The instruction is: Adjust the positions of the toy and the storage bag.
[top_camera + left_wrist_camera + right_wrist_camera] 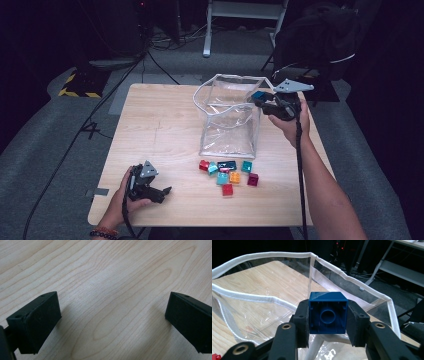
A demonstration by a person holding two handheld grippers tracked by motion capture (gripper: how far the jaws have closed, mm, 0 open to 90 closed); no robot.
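On the wooden table [160,130], our right gripper [328,322] clamps a blue block [328,315] at the far-right rim of the clear bag [227,125]. Next we move over the opening and release. Our left gripper [162,192] rests open, near left.

There are no words, numbers or signs to read here. The blue block [328,312] has none on it, and neither does the clear bag [230,117] beside it.
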